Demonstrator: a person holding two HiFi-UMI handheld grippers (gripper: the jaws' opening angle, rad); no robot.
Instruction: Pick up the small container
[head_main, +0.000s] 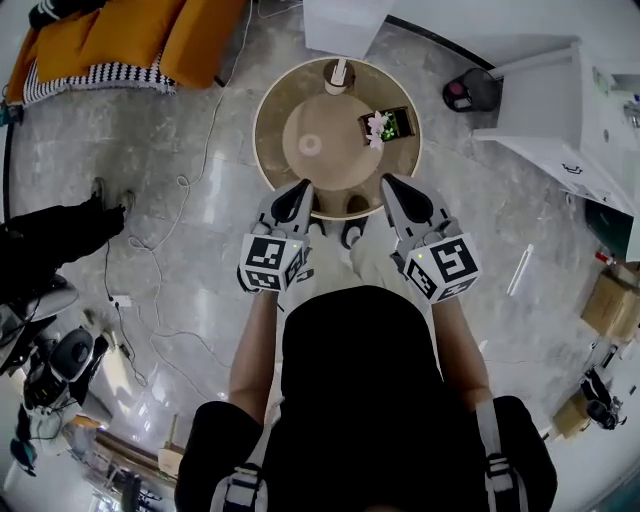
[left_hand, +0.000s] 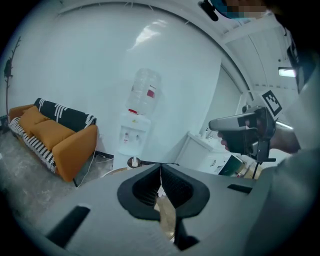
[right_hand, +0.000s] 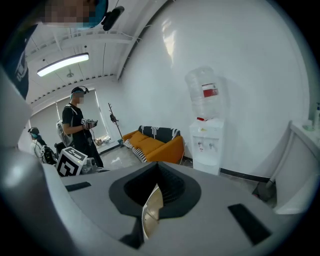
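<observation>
The small container (head_main: 338, 75), a pale cylinder, stands at the far rim of a round wooden table (head_main: 290, 100); in the left gripper view it (left_hand: 134, 162) shows just past the jaws. A dark tray with flowers (head_main: 385, 125) lies on the table's right side. My left gripper (head_main: 299, 189) hovers over the table's near edge, jaws shut and empty (left_hand: 160, 172). To its right, level with it, my right gripper (head_main: 390, 184) is also shut with nothing held (right_hand: 157, 172). Both are well short of the container.
An orange sofa (head_main: 130, 40) sits at the back left and a water dispenser (left_hand: 132, 135) against the wall. White cabinets (head_main: 560, 100) stand at the right. Cables (head_main: 190, 180) trail over the marble floor. Another person (right_hand: 80, 125) stands off to the left.
</observation>
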